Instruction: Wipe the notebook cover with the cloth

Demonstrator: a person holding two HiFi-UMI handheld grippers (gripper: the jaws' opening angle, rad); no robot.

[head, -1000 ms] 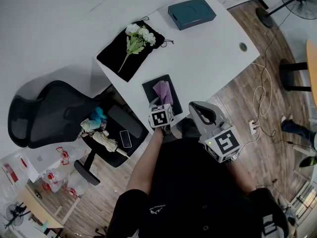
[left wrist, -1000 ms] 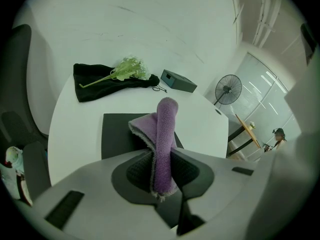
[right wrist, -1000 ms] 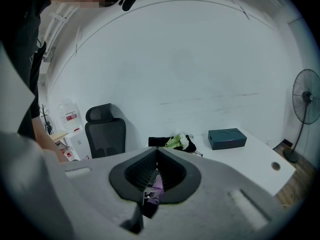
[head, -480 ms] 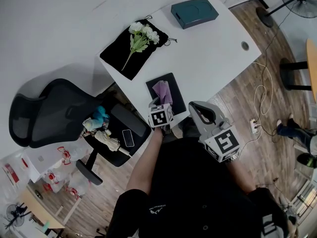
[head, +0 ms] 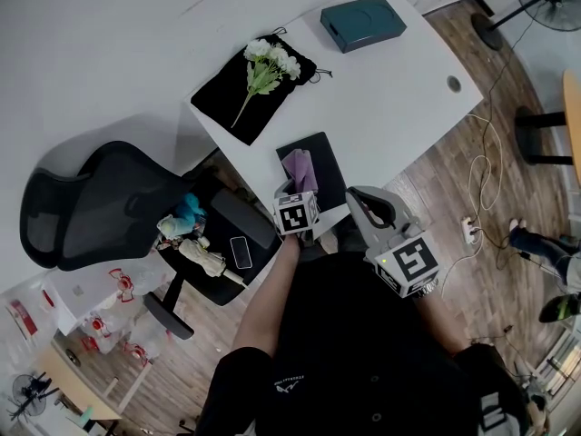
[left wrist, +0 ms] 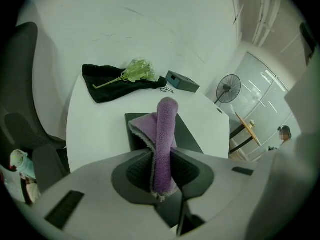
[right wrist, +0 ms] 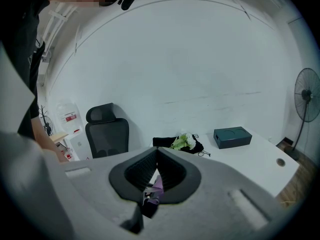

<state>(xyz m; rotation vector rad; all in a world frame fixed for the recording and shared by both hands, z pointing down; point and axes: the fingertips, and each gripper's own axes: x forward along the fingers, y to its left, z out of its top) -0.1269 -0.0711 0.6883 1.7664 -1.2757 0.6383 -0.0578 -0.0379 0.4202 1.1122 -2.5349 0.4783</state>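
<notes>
A black notebook [head: 327, 157] lies at the near edge of the white table [head: 390, 98]. A purple cloth [head: 300, 169] rests over the notebook's left part. My left gripper [head: 295, 193] is shut on the cloth's near end. In the left gripper view the cloth [left wrist: 165, 129] stands up as a folded roll between the jaws of that gripper [left wrist: 162, 160], with the notebook [left wrist: 187, 133] behind it. My right gripper [head: 359, 196] hangs just off the table's near edge, right of the notebook. Its jaws [right wrist: 156, 153] meet with nothing between them, and the cloth [right wrist: 157, 186] shows below them.
A black pouch [head: 227, 103] with white flowers [head: 270, 60] on it lies at the table's far left. A teal box [head: 363, 23] sits at the far end. A black office chair [head: 91, 207] holding a phone [head: 241, 251] stands left. Cables [head: 481, 175] trail on the floor.
The table and its things have drifted slightly right in the head view. Both grippers keep their places, and the left one still grips the cloth.
</notes>
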